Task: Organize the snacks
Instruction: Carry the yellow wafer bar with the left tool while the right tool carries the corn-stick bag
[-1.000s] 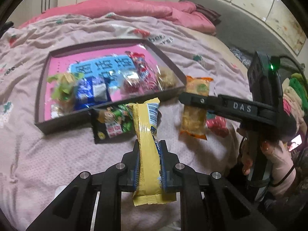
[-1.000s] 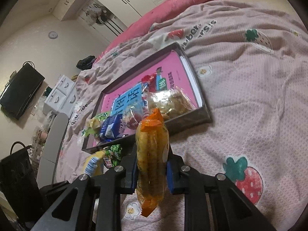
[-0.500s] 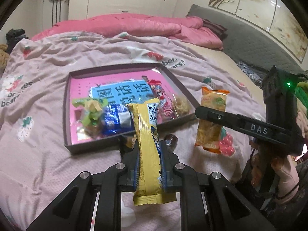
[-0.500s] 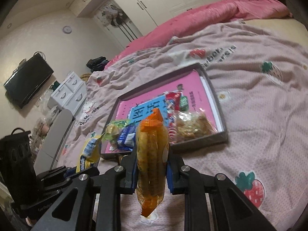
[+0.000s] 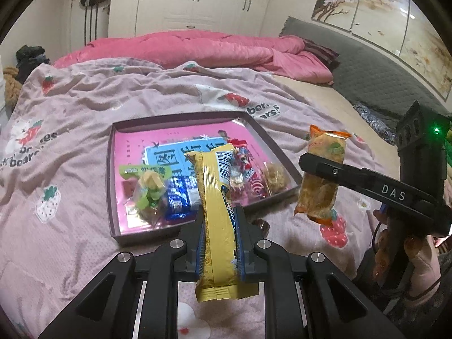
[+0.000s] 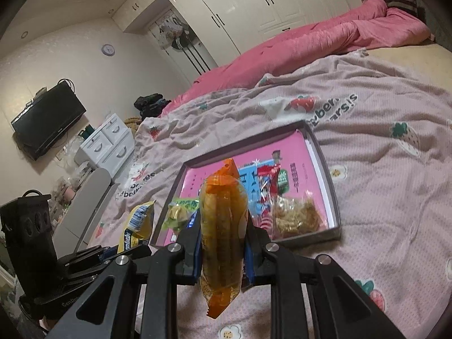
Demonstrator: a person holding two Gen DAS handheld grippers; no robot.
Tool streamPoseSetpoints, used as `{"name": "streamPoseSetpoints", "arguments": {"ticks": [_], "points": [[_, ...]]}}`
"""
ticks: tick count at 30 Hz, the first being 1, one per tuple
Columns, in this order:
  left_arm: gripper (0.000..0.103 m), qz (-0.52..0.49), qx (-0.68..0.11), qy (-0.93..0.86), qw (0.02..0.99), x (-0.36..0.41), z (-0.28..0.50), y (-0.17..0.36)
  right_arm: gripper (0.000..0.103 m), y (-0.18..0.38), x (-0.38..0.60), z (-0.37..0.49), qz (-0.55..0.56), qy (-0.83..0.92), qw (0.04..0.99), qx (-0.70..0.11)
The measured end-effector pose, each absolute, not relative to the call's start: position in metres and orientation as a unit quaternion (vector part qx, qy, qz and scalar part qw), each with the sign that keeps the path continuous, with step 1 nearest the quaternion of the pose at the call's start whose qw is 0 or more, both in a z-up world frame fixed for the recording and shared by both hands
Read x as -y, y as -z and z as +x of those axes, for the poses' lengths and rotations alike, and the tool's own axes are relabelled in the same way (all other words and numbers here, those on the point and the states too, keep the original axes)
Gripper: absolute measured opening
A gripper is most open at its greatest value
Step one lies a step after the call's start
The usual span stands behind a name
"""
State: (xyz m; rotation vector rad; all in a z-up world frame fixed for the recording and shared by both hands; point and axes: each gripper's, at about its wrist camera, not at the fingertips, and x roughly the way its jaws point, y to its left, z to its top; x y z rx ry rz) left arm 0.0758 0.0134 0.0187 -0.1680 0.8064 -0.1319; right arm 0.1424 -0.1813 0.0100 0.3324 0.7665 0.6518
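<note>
A: Both lifted higher above the bedspread [image 5: 84,169] than a second ago; tray [image 5: 111,186] now lower and smaller in both views, more wardrobe [image 5: 183,2] showing behind.

B: Grips unchanged?

A: Unchanged. Left gripper [image 5: 219,240] clamped on the yellow pack [image 5: 216,212], jaws pressed flat against its two sides. Right gripper [image 6: 221,243] squeezed shut on the orange pack [image 6: 223,234] the same way.

B: Look of the yellow one?

A: Long, slim, glossy yellow wrapper with blue and white print and a barcode near the far end; crimped seal at the near end, hanging below the jaws.

B: Long axis?

A: Running forward along the fingers, far end tilted up and slightly left, reaching over the near edge of the tray without touching it.

B: And the orange?

A: Clear film over golden sticks, orange seals at both ends. Held upright from the left view, long axis near vertical, just right of the tray's right corner and above the bedspread. From the right wrist view, far tip pointing over the tray's near half.

B: Inside the tray?

A: Along its near side, left to right: green pack [image 5: 149,186], blue pack [image 5: 180,197], red pack [image 5: 243,169], clear bag [image 5: 275,175] of pale pieces. Pink book [image 5: 175,147] beneath them.

B: Near the tray?

A: Small dark wrapper [image 5: 261,224] just outside its near edge, partly hidden by the left gripper.
</note>
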Motion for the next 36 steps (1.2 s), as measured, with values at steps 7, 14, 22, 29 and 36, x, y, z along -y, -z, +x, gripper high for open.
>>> {"name": "streamPoseSetpoints", "arguments": {"ticks": [7, 14, 22, 29, 36], "points": [[0.018, -0.086, -0.378, 0.057, 0.92, -0.017, 0.084, -0.029, 0.023, -0.02, 0.18, 0.148, 0.162, -0.312, 0.867, -0.353], [0.018, -0.093, -0.369, 0.051, 0.923, -0.022, 0.092, -0.036, 0.023, -0.026, 0.176, 0.153, 0.162, -0.312, 0.87, -0.346], [0.018, -0.102, -0.371, 0.045, 0.922, -0.031, 0.102, -0.034, 0.023, -0.028, 0.172, 0.156, 0.16, -0.315, 0.869, -0.346], [0.018, -0.111, -0.377, 0.041, 0.918, -0.038, 0.112, -0.027, 0.023, -0.028, 0.166, 0.161, 0.161, -0.316, 0.869, -0.345], [0.018, -0.118, -0.388, 0.041, 0.913, -0.039, 0.122, -0.016, 0.023, -0.027, 0.162, 0.168, 0.164, -0.317, 0.868, -0.346]]}}
